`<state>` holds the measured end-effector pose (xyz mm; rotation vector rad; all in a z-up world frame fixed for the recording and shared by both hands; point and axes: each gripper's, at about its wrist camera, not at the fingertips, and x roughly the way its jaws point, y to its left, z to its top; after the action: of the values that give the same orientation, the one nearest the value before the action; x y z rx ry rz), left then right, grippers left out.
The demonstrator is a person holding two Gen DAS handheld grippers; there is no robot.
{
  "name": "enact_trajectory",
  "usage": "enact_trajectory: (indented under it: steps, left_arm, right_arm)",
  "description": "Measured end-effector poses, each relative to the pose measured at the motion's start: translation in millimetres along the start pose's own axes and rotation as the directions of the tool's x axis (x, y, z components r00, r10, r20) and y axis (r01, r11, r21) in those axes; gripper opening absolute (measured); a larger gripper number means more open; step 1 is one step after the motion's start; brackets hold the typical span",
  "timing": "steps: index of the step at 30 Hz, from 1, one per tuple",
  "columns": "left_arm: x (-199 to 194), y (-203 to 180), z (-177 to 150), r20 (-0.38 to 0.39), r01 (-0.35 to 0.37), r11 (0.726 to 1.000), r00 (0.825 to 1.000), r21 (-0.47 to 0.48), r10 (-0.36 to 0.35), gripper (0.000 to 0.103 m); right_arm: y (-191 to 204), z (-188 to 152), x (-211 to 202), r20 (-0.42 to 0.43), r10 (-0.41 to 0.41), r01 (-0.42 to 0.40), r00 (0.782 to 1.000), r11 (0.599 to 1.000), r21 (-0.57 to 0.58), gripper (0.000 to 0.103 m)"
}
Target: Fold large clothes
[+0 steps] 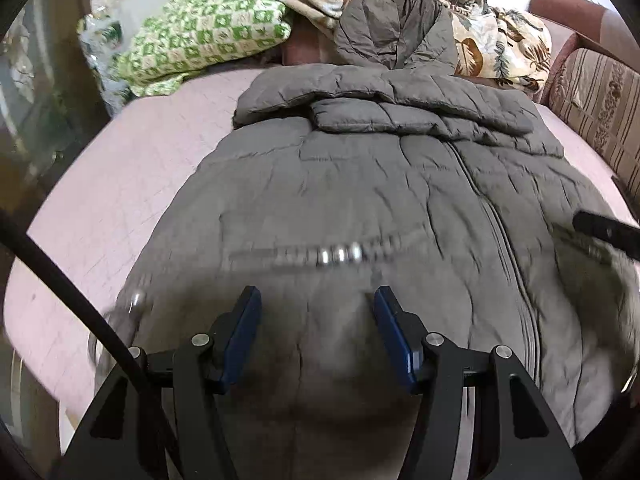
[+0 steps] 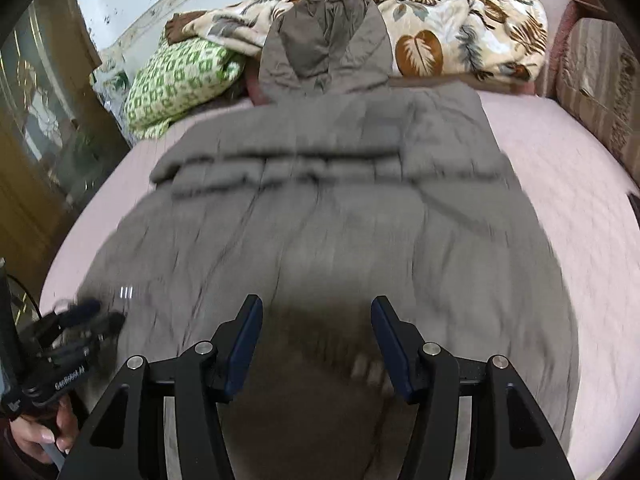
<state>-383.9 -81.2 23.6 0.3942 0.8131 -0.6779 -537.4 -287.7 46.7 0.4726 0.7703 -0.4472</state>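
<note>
Clearly, the coat (image 1: 360, 200) lay flat on the bed (image 1: 120, 184), its long axis running straight away from both grippers: hem nearest them, hood (image 2: 326, 40) farthest, propped against the leaf-print blanket (image 2: 460, 28). With the coat as landmark, the left gripper (image 1: 316, 334) hovered over the hem toward its left side, and the right gripper (image 2: 316, 336) over the hem further right. Each had its jaws spread wide with nothing between them; whether the fingers touched the fabric could not be told through the blur. Neither seemed markedly nearer the hem than the other. In the right wrist view the left gripper (image 2: 86, 316) showed blurred at the coat's left hem corner, with the person's hand (image 2: 44, 432) below it.

The coat was a grey-brown quilted puffer, bulky and creased. Both sleeves (image 1: 400, 112) lay folded across its chest in a band. A zipper (image 1: 492, 224) ran lengthwise right of the middle, and a row of snaps (image 1: 340, 256) glinted across the lower part. A green checked blanket (image 1: 208, 36) sat beyond the coat's left shoulder, and a striped sofa arm (image 1: 596, 112) to its right.

By my judgement, the next fold would turn on the hem: both grippers would pinch it and carry it along the long axis toward the hood. The padding would likely resist and spring back.
</note>
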Motion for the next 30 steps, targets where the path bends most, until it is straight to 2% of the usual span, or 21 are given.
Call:
enact_trajectory:
  steps: [5,7,10,20,30]
  left_arm:
    - [-12,-4,-28,0.016,0.0,1.0,1.0,-0.013,0.0,0.068]
    - [-10,-6,-33,0.013,0.001,1.0,1.0,-0.007,-0.001,0.069]
    - [-8,-7,-37,0.022,0.006,1.0,1.0,-0.003,-0.006,0.072]
    - [-5,-6,-41,0.042,0.005,1.0,0.999,0.013,-0.006,0.078]
    - [-4,-5,-43,0.044,-0.006,1.0,0.999,0.005,0.005,0.085]
  right_arm:
    - [7,-46,-18,0.005,-0.024,0.024,1.0,0.999,0.033,0.061]
    - [8,-58,-20,0.001,-0.038,0.038,0.999,0.998,0.043,0.062]
    - [13,-70,-16,-0.014,-0.071,0.071,0.997,0.997,0.016,0.067]
    - [22,-76,-8,0.002,-0.084,0.084,0.996,0.995,-0.047,0.077]
    - [25,-79,-8,0.015,-0.073,0.074,0.997,0.995,-0.063,0.08]
